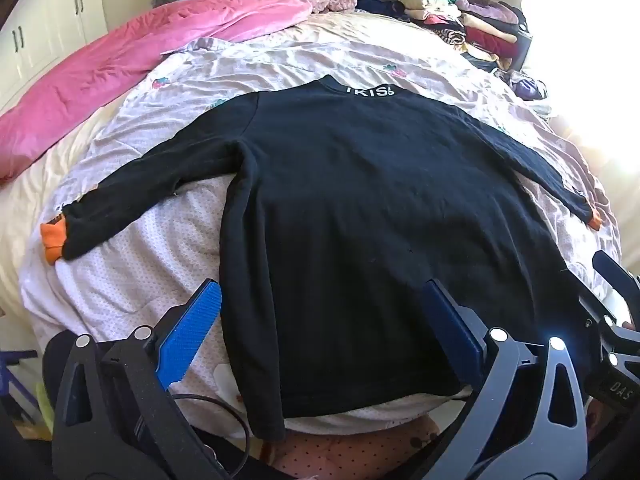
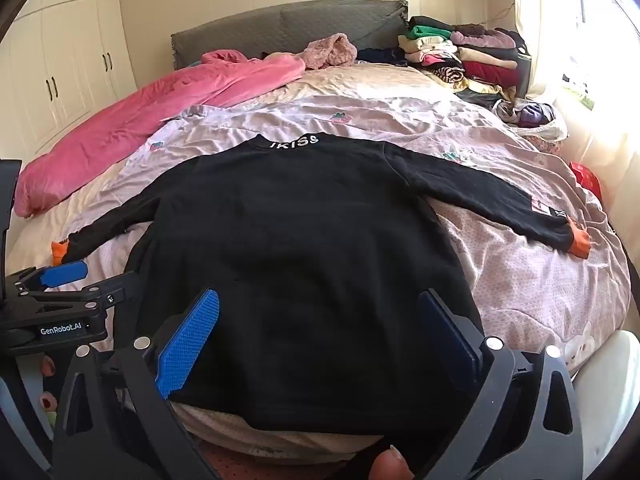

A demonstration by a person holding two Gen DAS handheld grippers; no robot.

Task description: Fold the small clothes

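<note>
A black long-sleeved top point(image 1: 352, 208) with orange cuffs and white lettering at the collar lies flat on the bed, back up, both sleeves spread out; it also shows in the right wrist view point(image 2: 304, 232). My left gripper point(image 1: 324, 300) is open above the hem's left part, its blue fingers point(image 1: 192, 328) wide apart and holding nothing. My right gripper point(image 2: 320, 312) is open above the hem's right part, also empty. The left gripper point(image 2: 64, 274) also shows at the left edge of the right wrist view.
A pink blanket point(image 1: 120, 72) lies along the bed's left side. A stack of folded clothes point(image 1: 460, 20) sits at the far right by the grey headboard point(image 2: 288, 28). A pale floral quilt point(image 2: 520, 264) covers the bed. White wardrobes point(image 2: 60, 68) stand on the left.
</note>
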